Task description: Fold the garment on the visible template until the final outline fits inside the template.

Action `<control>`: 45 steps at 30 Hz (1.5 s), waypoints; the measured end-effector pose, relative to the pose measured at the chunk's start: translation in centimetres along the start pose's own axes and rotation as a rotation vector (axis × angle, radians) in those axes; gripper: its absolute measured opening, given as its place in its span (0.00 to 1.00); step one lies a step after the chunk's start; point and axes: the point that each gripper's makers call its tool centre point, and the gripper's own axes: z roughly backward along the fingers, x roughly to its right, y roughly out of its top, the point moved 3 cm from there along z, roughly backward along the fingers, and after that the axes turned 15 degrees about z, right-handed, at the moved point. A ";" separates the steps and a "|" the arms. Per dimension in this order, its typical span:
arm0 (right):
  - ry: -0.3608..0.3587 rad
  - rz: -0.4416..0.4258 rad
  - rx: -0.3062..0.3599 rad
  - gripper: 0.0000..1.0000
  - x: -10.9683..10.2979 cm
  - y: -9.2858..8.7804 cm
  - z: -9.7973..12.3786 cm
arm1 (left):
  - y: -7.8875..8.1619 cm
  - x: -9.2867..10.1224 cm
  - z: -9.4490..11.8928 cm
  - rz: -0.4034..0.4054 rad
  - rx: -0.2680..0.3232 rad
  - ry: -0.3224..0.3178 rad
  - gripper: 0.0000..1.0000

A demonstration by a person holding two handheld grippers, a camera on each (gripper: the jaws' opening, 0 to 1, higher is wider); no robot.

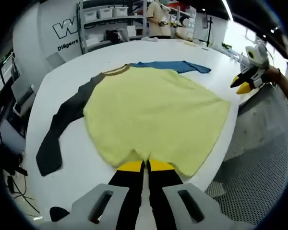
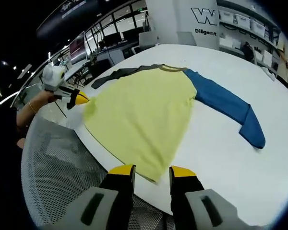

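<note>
- The garment (image 1: 153, 115) lies spread flat on the white desk (image 1: 77, 158), a yellow body with a brown-trimmed collar (image 2: 172, 68) pointing toward the far side of the desk.
- One sleeve is dark grey (image 1: 62, 124), the other blue (image 2: 228, 106); each runs out sideways from the shoulders and rests on the desk top.
- The garment's hem lies along the near edge of the desk, where I stand.
- My left tool (image 1: 145, 166) has its yellow-tipped jaws drawn almost together at the hem of the yellow body; the tips meet the fabric edge, but I cannot tell whether any cloth is actually pinched between them.
- My right tool (image 2: 152, 171) has its jaws standing apart with a clear gap (nothing between them), just short of the hem corner at the near edge of the desk.
- In the left gripper view, the right tool also shows off the desk's edge, near the blue-sleeve side.
- Below the desk edge I see a perforated grey floor (image 2: 57, 158).
- Shelving with white bins (image 1: 105, 19) stands beyond the far edge of the desk, in the background.
</note>
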 end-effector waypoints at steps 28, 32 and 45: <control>0.003 -0.066 0.001 0.25 1.3 -0.5 0.1 | 1.1 2.1 -2.4 -0.128 0.030 -0.065 0.25; 0.004 -0.066 -0.004 0.25 1.2 -0.6 0.0 | 1.7 1.2 -1.8 -0.129 0.069 -0.021 0.24; 0.008 -0.079 0.006 0.28 1.2 -0.6 0.0 | 2.4 1.2 -1.8 0.304 0.051 0.083 0.35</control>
